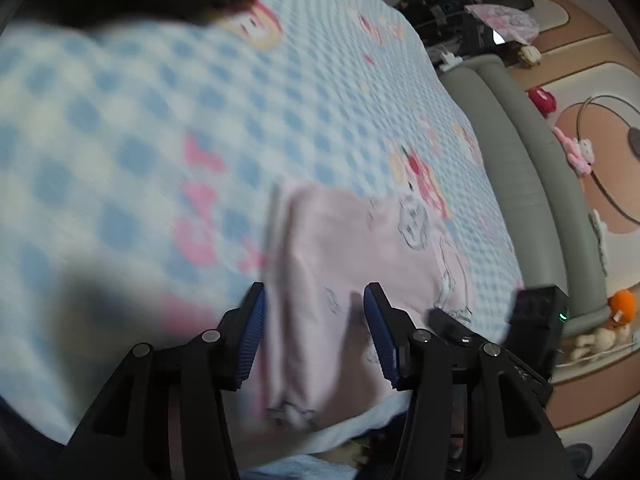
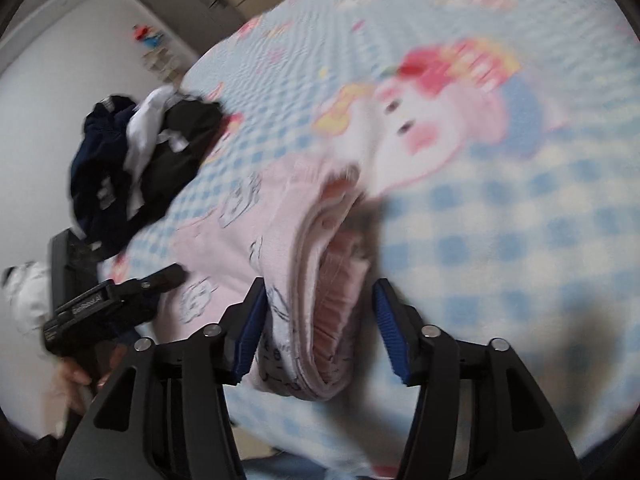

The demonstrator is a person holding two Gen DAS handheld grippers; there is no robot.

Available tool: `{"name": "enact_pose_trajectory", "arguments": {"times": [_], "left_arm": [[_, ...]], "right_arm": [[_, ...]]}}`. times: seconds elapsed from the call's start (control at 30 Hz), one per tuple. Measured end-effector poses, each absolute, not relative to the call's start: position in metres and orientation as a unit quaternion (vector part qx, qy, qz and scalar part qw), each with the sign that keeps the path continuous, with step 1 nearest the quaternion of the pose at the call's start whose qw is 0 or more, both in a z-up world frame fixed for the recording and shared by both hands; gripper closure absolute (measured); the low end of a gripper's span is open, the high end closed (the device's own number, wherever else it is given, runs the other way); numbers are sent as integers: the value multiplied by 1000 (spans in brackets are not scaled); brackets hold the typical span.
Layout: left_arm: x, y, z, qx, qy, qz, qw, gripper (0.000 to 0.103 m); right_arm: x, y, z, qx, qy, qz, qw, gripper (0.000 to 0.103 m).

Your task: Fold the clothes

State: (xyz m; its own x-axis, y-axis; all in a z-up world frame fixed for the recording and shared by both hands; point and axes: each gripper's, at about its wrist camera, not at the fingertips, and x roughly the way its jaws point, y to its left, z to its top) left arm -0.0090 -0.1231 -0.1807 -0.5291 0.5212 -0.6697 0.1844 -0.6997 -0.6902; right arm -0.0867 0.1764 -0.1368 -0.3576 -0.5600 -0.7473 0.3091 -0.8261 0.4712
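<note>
While both my claws hang wide apart and hold nothing, the pink garment (image 1: 352, 264) lies low in the middle of the frame on the checked blanket (image 1: 160, 120). My left gripper (image 1: 314, 332) and right gripper (image 2: 320, 332) sit over its edges. It looks partly folded. A dark clothes pile (image 2: 136, 160) waits at left.

Pale pink printed garment (image 2: 240, 236) folded flat on checked bedspread, dark clothes pile (image 2: 132, 164) beyond
</note>
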Motion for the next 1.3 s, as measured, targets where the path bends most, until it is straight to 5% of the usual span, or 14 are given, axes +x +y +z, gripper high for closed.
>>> {"name": "enact_pose_trajectory", "arguments": {"times": [0.07,0.1,0.2,0.5,1.0,1.13,1.3], "left_arm": [[-13,-116,-177,-479,-351,798,100,56],[-14,-112,-176,-482,-340,802,96,71],[-17,-103,-159,-480,-323,810,99,84],[-81,-14,-83,-450,-243,839,184,84],[-238,168,-82,-425,-252,838,231,84],[-275,199,-86,-415,-265,839,230,83],[-299,208,-160,-511,-268,787,217,79]], "right_arm": [[-88,177,-133,498,-134,-812,273,41],[-89,178,-131,498,-138,-810,277,45],[-91,179,-125,495,-151,-806,287,60],[-103,224,-80,459,-183,-825,275,64],[-214,417,-11,403,-158,-889,149,61],[-254,442,-24,401,-158,-889,153,55],[-291,473,-94,481,-180,-853,94,52]]}}
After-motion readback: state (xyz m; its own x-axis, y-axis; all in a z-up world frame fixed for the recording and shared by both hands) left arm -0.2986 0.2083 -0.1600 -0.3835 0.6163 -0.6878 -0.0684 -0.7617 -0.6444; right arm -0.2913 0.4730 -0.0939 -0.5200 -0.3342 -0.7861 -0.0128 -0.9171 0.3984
